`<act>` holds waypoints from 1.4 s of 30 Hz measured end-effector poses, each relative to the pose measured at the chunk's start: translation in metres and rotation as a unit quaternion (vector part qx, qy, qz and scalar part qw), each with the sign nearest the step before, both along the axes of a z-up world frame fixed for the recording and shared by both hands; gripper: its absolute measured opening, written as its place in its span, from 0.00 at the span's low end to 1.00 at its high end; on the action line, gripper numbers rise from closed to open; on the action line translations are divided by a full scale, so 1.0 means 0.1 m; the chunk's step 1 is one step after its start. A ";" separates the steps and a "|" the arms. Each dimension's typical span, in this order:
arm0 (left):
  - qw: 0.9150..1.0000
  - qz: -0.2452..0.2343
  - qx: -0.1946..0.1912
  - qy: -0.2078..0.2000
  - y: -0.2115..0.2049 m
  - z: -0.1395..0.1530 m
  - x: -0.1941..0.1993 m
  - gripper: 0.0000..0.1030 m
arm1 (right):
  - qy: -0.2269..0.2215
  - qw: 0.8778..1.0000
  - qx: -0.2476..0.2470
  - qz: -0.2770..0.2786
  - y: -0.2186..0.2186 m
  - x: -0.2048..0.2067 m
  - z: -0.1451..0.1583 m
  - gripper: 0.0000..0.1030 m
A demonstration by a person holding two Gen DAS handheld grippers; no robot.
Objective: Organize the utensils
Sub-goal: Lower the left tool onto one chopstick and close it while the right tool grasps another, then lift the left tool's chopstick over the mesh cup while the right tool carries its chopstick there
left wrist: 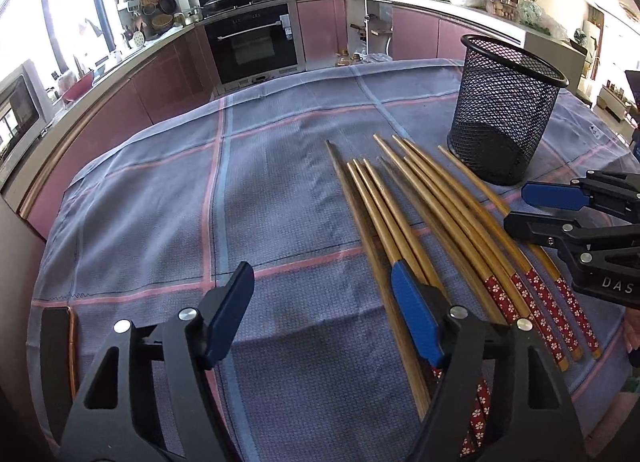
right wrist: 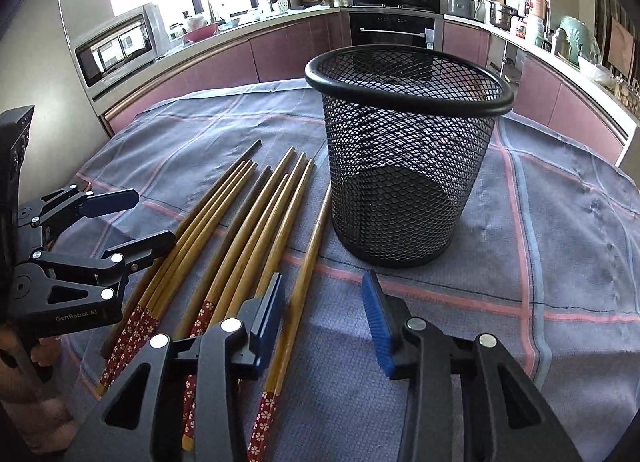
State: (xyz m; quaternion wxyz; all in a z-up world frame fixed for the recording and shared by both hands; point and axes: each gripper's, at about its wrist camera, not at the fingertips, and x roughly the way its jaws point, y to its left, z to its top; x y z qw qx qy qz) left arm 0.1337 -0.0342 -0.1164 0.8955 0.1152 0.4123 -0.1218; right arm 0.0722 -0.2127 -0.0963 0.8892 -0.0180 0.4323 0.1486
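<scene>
Scene: a table covered by a blue-grey cloth (left wrist: pixel 168 198) with pink and pale blue stripes, in a kitchen with pink cabinets and a black oven (left wrist: pixel 252 42) at the far wall.
Chopsticks (left wrist: pixel 432 202): a loose bundle of wooden sticks lying flat on the cloth, thin tips pointing far, red flowered ends pointing near; they fan out a little and some overlap.
Cup (right wrist: pixel 404 166): a black mesh holder, upright and empty, standing on the cloth just right of the chopsticks and slightly farther away; the rightmost stick runs close by its base, contact not clear.
Left gripper (left wrist: pixel 320 318): hangs low over the near part of the cloth, tilted down, jaws standing fairly wide with nothing held; its right finger lies over the leftmost sticks, its left finger over bare cloth.
Right gripper (right wrist: pixel 324 326): low over the near cloth, in front of the cup, jaws partly apart and empty; its left finger sits over the rightmost sticks, and one stick passes under that finger's inner edge, but the pads press on nothing.
Between the grippers: most of the bundle, untouched.
Hand (right wrist: pixel 36 354): part of the person's fingers shows around the left gripper's handle in the right wrist view.
Phone-like slab (left wrist: pixel 60 346): dark, with a coppery edge, at the near left of the cloth.
</scene>
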 end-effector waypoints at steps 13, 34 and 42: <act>0.998 -0.012 -0.046 0.049 -0.09 0.00 0.25 0.24 | 0.009 1.000 0.003 0.012 0.01 0.10 0.00 0.18; 0.987 -0.036 -0.153 0.020 0.08 0.58 0.02 0.08 | -0.043 0.991 0.120 0.047 -0.27 -0.14 0.48 0.05; 0.978 -0.068 -0.194 -0.023 0.14 1.11 -0.26 0.08 | -0.094 0.984 0.147 0.039 -0.39 -0.20 0.77 0.05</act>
